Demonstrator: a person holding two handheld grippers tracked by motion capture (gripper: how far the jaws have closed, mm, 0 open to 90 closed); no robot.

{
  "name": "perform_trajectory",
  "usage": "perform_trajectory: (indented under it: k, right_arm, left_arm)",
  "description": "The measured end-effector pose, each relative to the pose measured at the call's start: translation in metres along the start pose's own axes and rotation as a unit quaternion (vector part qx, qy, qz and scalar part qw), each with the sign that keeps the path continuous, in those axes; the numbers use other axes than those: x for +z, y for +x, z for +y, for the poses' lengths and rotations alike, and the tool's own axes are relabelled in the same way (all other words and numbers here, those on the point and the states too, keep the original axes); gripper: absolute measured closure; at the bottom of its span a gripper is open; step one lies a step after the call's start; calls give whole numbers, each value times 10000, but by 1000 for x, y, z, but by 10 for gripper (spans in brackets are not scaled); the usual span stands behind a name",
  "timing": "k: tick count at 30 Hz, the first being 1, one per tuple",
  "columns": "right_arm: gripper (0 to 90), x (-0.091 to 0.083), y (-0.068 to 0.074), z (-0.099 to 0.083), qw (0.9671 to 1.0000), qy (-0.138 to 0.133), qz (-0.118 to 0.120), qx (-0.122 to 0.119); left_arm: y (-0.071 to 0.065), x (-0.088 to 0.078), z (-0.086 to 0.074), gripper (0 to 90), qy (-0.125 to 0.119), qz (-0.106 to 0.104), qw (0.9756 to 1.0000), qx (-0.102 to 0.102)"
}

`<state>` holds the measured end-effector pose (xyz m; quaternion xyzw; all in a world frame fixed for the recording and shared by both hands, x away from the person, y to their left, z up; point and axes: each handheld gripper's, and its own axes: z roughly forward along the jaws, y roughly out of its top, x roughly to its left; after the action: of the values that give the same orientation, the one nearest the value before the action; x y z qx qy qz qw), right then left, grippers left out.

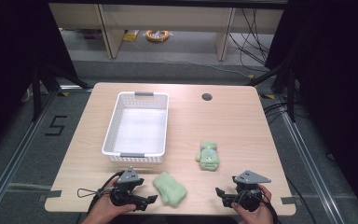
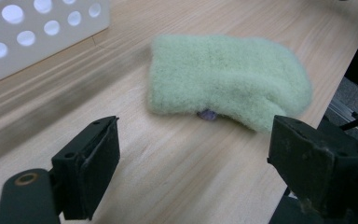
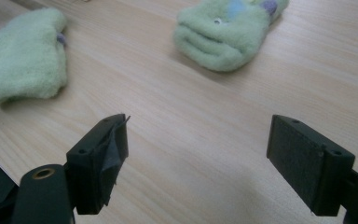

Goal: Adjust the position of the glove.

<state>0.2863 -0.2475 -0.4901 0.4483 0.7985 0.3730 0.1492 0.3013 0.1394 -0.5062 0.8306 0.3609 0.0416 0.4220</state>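
Both tongs, left (image 1: 150, 198) and right (image 1: 220, 192), gape empty at table's (image 1: 242, 121) near edge beside the plain mitten (image 1: 169, 188).

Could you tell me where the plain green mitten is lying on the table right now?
In the high view the plain green mitten lies near the table's front edge, just right of the open left gripper and below the white basket.

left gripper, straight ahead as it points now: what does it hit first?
Most likely the plain green mitten, lying flat on the table just ahead of the open left gripper. Bare wood lies between them. The white basket sits off to one side of that line.
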Motion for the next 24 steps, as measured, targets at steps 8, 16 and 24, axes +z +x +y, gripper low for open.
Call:
perform_trajectory:
  k: [8, 16, 24]
  right_arm:
    - [256, 0, 2, 1, 10000, -39, 58, -41]
    - [324, -1, 5, 3, 9998, -133, 113, -61]
    - [368, 5, 17, 9, 9993, -183, 291, -128]
  left_arm:
    - [1, -1, 2, 159, -12, 2, 10000, 29]
    - [4, -1, 7, 159, -149, 46, 9999, -10]
    - [5, 5, 16, 169, -178, 6, 9998, 46]
